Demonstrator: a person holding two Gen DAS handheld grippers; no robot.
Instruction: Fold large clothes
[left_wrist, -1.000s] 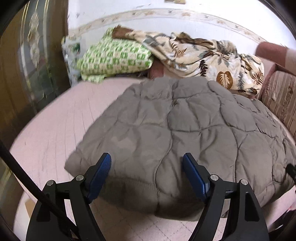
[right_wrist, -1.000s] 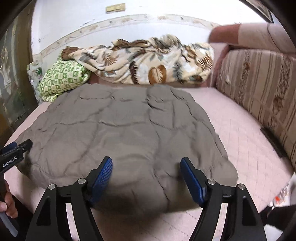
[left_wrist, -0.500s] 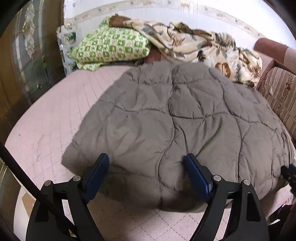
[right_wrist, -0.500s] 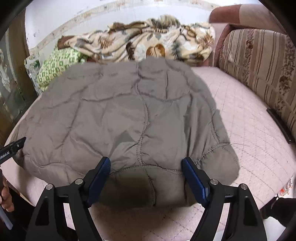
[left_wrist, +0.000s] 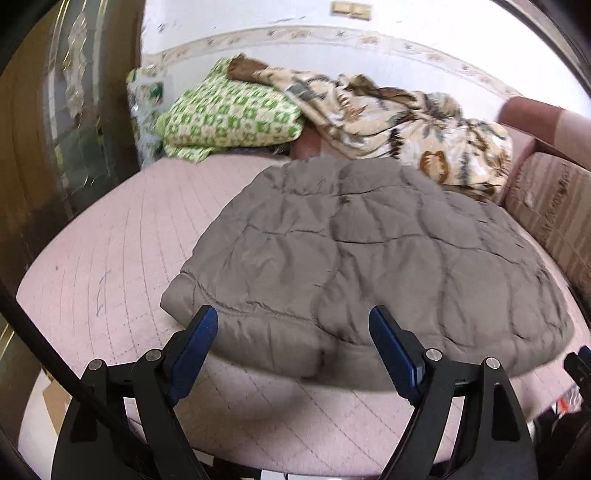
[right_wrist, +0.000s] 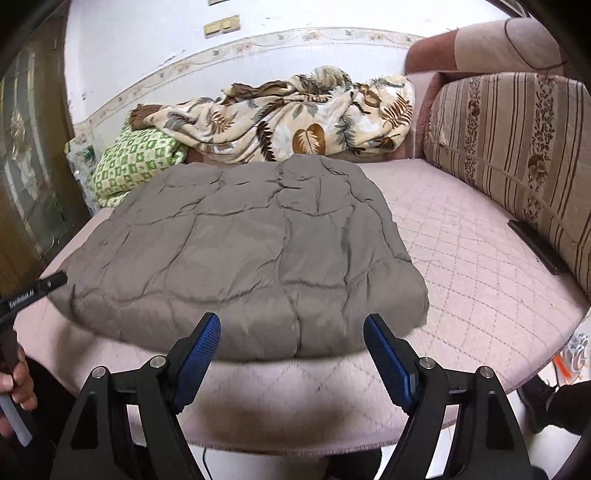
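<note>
On the pink quilted sofa seat (left_wrist: 110, 236) lies the folded grey padded coat (left_wrist: 369, 258), flat and square-edged, filling the middle of both wrist views. I see my left gripper (left_wrist: 291, 345) tipped downward toward the coat's near edge, its blue pads (left_wrist: 195, 341) spread wide with nothing between them; the coat's near left corner sits just beyond the pads at 12 o'clock, not touching. My right gripper (right_wrist: 291, 347) is pitched down the same way, jaws likewise spread and empty, with the coat's near hem just ahead of the pads (right_wrist: 386, 350) at 12 o'clock and bare seat below them.

From the right wrist view, at 9 o'clock, I can see the tip of the left gripper near the coat's left edge, and below it, at 8 o'clock, the person's left hand (right_wrist: 16, 387) wrapped around its handle.

Beyond the coat, at 12 o'clock, a leaf-print blanket (right_wrist: 288, 118) is heaped against the wall, with a green checked pillow (right_wrist: 136, 162) at 10 o'clock beside it. A striped back cushion (right_wrist: 509, 147) stands at 2 o'clock.
</note>
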